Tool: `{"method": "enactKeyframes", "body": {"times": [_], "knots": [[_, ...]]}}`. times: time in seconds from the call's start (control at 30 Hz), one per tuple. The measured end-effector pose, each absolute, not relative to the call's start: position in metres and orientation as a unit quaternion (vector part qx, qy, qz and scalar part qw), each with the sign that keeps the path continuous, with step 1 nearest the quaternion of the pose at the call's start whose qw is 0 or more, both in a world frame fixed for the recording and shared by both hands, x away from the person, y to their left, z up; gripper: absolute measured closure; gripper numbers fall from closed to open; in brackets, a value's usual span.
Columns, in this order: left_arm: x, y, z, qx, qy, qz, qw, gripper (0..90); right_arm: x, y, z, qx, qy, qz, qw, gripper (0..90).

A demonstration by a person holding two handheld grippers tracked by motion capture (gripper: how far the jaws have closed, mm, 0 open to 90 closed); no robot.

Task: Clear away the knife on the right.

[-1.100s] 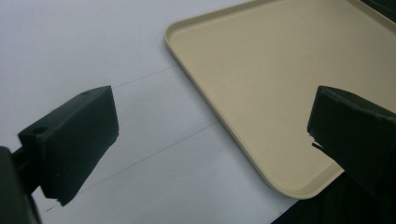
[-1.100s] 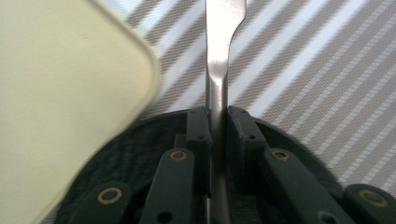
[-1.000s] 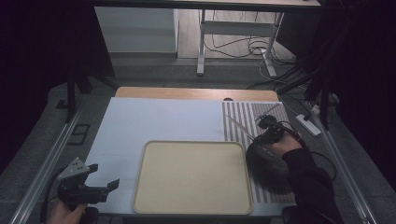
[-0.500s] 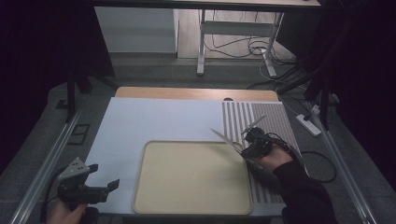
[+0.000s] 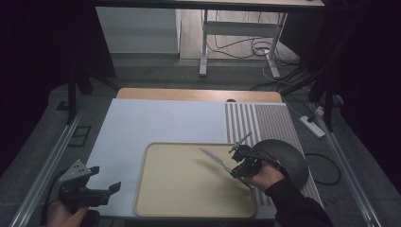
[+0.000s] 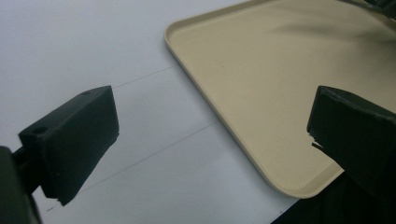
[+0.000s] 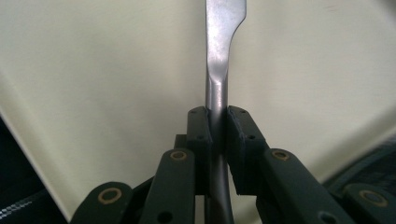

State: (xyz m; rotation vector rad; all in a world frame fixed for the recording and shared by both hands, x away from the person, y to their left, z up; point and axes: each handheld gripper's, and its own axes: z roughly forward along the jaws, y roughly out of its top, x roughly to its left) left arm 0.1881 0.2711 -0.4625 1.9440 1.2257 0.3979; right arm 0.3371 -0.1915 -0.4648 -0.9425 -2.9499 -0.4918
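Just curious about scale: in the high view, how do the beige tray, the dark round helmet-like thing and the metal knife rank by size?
1. beige tray, clearly largest.
2. dark round thing.
3. metal knife, thinnest by far, though raised toward the camera, so it looks slightly bigger than it is.

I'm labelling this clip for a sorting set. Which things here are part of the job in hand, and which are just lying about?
In the job:
- right gripper, shut on the metal knife
- beige tray, under the knife

Lying about:
- left gripper, open, holding nothing, beside the tray
- dark round helmet-like thing
- white mat
- striped mat
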Motion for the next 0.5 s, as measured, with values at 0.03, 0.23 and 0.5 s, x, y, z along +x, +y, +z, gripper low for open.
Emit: {"method": "enactKeyframes", "body": {"times": [0.03,0.23,0.5], "knots": [[0.188,0.271,-0.463,0.766,0.483,0.157,0.394,1.6,0.334,-0.189,-0.466,-0.3,-0.941,-0.156,0.004,80.3],[0.188,0.271,-0.462,0.767,0.483,0.157,0.393,1.6,0.326,-0.179,-0.481,-0.301,-0.944,-0.138,0.011,80.2],[0.188,0.271,-0.463,0.767,0.482,0.157,0.393,1.7,0.326,-0.177,-0.49,-0.293,-0.946,-0.135,0.029,78.4]]}}
